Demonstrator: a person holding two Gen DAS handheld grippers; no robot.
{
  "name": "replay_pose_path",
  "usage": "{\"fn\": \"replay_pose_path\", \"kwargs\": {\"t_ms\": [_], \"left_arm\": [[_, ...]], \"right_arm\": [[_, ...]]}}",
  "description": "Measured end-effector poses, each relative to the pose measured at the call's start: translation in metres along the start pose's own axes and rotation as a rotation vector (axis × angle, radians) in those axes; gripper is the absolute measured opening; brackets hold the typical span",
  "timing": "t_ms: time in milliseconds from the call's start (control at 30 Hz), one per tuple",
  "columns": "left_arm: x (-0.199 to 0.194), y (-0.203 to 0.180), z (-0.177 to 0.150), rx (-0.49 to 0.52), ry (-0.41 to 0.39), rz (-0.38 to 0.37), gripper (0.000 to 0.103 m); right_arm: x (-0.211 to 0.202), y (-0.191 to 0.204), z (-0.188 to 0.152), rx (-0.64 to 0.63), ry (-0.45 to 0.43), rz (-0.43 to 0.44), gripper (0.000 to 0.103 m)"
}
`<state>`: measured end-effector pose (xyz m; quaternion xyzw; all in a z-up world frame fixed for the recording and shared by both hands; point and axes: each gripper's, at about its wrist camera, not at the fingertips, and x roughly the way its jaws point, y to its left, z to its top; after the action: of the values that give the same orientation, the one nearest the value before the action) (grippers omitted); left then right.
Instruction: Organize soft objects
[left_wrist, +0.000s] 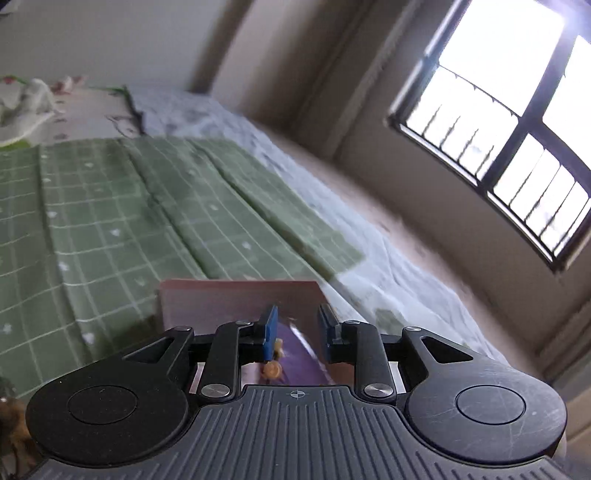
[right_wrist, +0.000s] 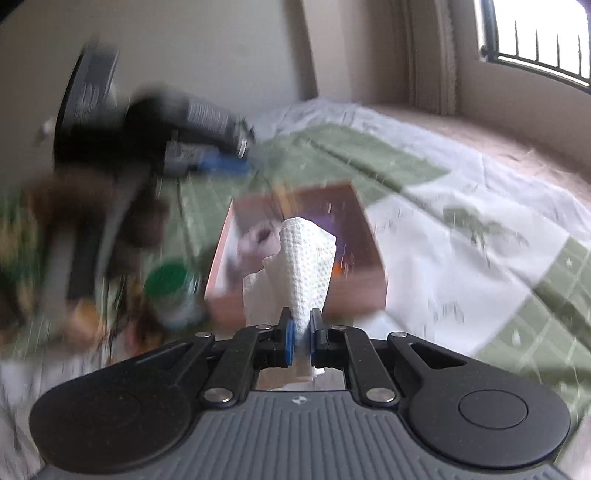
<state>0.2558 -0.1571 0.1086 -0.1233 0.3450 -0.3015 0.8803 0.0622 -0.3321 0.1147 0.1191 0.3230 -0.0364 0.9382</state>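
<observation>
My right gripper is shut on a white textured paper towel and holds it up in front of a brown cardboard box on the bed. The box holds purple and pale soft items, blurred. My left gripper is open and empty just above the same box, with a purple item and a small orange one showing between its fingers. In the right wrist view the left gripper appears blurred at upper left above the box.
A green checked blanket over a white patterned sheet covers the bed. A green-lidded jar and blurred brown and other items lie left of the box. A barred window is at the right; crumpled bedding lies far left.
</observation>
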Motion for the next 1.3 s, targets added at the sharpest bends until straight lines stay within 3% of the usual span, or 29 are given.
{"fn": "replay_pose_path", "kwargs": {"t_ms": [100,200,267,333,433,533,667,800,967,1100,1133,1233,1300], "left_arm": [[-0.021,0.02,-0.01,0.015,0.0,0.027,0.026],[-0.049,0.034,-0.024,0.092,0.012,0.062,0.026],[-0.073,0.045,-0.041,0.131,0.025,0.074,0.026],[-0.092,0.055,-0.063,0.145,0.05,0.076,0.026],[-0.119,0.075,-0.103,0.145,0.109,0.093,0.026],[-0.138,0.098,-0.132,0.096,0.172,0.162,0.026],[-0.158,0.131,-0.142,-0.063,0.141,0.206,0.026],[-0.163,0.147,-0.142,-0.1,0.074,0.226,0.026],[-0.162,0.16,-0.14,-0.141,0.076,0.209,0.026],[-0.164,0.165,-0.14,-0.184,0.062,0.226,0.026],[-0.166,0.167,-0.139,-0.195,0.05,0.231,0.026],[-0.175,0.173,-0.136,-0.223,0.001,0.265,0.026],[-0.18,0.178,-0.135,-0.255,-0.017,0.262,0.025]], "right_arm": [[0.043,-0.002,0.047,0.064,-0.026,0.008,0.008],[0.099,-0.002,0.081,0.084,0.034,0.04,0.01],[0.128,-0.006,0.088,0.096,0.095,0.063,0.026],[0.142,-0.005,0.085,0.103,0.127,0.023,0.03],[0.128,0.008,0.069,0.035,0.096,0.009,0.032],[0.101,0.039,0.046,-0.119,0.043,0.015,0.046],[0.076,0.093,0.008,-0.263,0.065,0.122,0.054],[0.077,0.144,-0.034,-0.298,0.166,0.226,0.054],[0.104,0.187,-0.072,-0.339,0.24,0.227,0.055],[0.11,0.204,-0.081,-0.351,0.216,0.236,0.054],[0.11,0.209,-0.083,-0.374,0.201,0.24,0.052],[0.114,0.224,-0.089,-0.453,0.179,0.227,0.03],[0.12,0.231,-0.092,-0.475,0.18,0.236,0.025]]}}
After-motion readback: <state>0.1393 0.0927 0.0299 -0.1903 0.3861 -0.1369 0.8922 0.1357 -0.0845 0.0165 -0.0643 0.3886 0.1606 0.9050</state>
